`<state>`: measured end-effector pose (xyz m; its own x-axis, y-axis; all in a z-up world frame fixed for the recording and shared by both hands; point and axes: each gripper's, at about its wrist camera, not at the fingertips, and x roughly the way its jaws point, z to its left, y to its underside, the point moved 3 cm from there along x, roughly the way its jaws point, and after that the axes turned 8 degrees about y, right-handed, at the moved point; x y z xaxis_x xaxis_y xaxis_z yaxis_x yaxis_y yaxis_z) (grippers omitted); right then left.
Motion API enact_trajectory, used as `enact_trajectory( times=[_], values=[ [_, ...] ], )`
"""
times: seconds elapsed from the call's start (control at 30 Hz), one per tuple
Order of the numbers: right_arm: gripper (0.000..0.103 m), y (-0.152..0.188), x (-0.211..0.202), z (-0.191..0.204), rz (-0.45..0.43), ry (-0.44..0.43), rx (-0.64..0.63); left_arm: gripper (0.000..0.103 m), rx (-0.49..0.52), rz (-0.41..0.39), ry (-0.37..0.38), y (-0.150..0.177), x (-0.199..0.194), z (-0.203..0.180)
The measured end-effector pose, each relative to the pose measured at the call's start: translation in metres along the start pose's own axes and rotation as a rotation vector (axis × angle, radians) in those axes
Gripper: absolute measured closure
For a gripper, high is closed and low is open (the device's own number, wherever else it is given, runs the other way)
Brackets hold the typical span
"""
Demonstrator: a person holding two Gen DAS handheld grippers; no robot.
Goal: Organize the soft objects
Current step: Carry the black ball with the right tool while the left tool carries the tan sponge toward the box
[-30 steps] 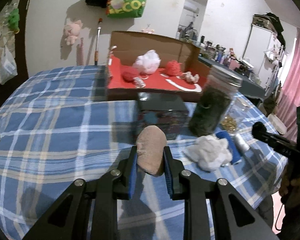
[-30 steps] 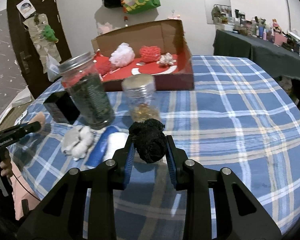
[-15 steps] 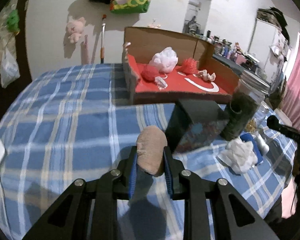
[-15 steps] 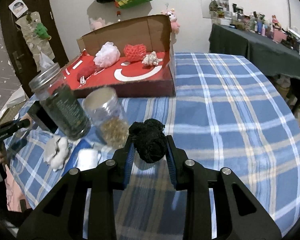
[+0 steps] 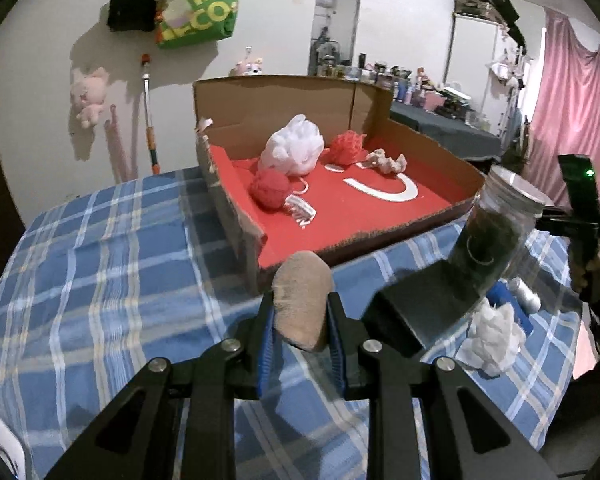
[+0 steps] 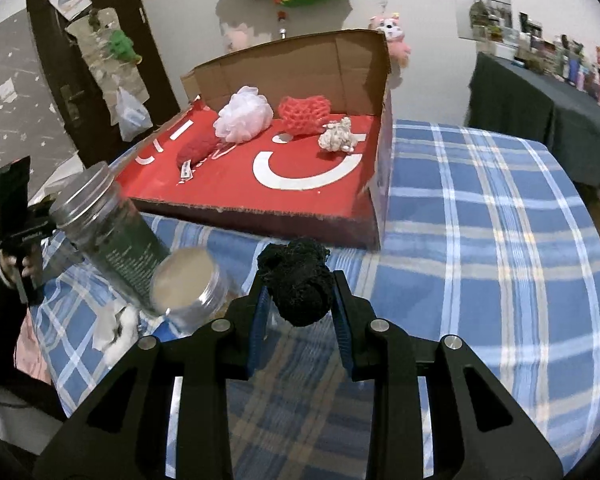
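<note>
We find the left hand-held gripper (image 5: pixel 300 320) clenched on a tan sponge (image 5: pixel 303 300) at lower centre and the right hand-held gripper (image 6: pixel 298 304) grasping a black mesh puff (image 6: pixel 298 286), both above the plaid worktop (image 6: pixel 480 240) before the red-lined cardboard box (image 6: pixel 308 192).

Checked cloth (image 5: pixel 100 280) covers the bench, soft and matt; rough-edged cardboard box (image 5: pixel 284 108) with a red floor; fuzzy tan pad (image 5: pixel 302 300); black knit ball (image 6: pixel 300 284); brushed-metal jar lid (image 6: pixel 186 278).
</note>
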<state>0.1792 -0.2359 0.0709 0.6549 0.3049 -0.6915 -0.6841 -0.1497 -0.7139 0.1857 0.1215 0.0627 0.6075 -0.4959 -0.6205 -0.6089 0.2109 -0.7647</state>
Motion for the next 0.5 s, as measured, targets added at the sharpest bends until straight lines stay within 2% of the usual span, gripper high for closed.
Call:
enact_trajectory(
  times=[0.2, 0.5],
  values=[
    [0.074, -0.014, 0.008, -0.003, 0.006, -0.061, -0.03, 0.078, 0.054, 0.01, 0.063, -0.016, 0.01, 0.002],
    [0.074, -0.038, 0.022, 0.017, 0.015, -0.114, -0.109, 0.078, 0.105, 0.022, 0.13, -0.041, 0.026, -0.014]
  ],
)
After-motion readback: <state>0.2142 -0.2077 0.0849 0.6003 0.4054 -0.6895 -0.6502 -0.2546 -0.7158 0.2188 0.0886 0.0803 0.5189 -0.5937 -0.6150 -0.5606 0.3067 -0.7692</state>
